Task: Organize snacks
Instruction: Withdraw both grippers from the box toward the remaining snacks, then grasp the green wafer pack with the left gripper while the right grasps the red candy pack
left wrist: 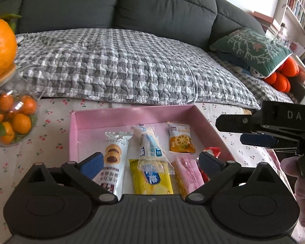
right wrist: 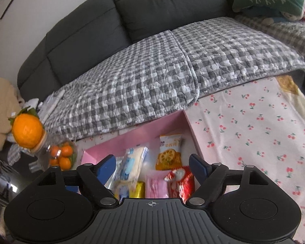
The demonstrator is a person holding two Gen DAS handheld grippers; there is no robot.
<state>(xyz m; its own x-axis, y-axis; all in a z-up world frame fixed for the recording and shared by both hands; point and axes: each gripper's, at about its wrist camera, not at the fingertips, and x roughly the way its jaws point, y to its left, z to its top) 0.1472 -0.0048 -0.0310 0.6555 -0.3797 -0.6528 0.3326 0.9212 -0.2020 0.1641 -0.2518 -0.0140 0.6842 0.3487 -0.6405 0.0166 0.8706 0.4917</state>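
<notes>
Snacks, wrapped, assorted: all lie inside the pink box [left wrist: 203, 120], none between any jaws. Left gripper [left wrist: 150, 160]: jaws spread wide, empty, hanging over the near end of the box. Directly beneath and between them: the white cookie pack [left wrist: 116, 162], the yellow pack [left wrist: 150, 181] with the clear blue-and-white pack [left wrist: 150, 148] lying across it, and the pink pack [left wrist: 190, 172]. Beyond these, toward the far wall of the box: the orange lotus-root chip pack [left wrist: 181, 140], lying flat. At the right side: the red candy wrapper [right wrist: 181, 181], partly hidden behind a blue pad in the left view.

Right gripper [right wrist: 152, 162]: jaws likewise apart, holding nothing, poised over the same box from the right.

Progress, as judged: six items boxed; no loose snack visible on the cherry-print cloth [right wrist: 254, 132] covering the desk. Gathering appears finished or nearly so; only straightening the overlapped packs may remain.

Pose: both grippers tilted down and forward, side by side. The right one shows at the edge of the left view, with a hand [left wrist: 301, 181] around its handle.

Surroundings: jar of small oranges [left wrist: 12, 122] left of the box, a large orange [left wrist: 1, 46] on its lid; grey sofa [left wrist: 111, 4] with checked quilt [left wrist: 122, 67] behind.
</notes>
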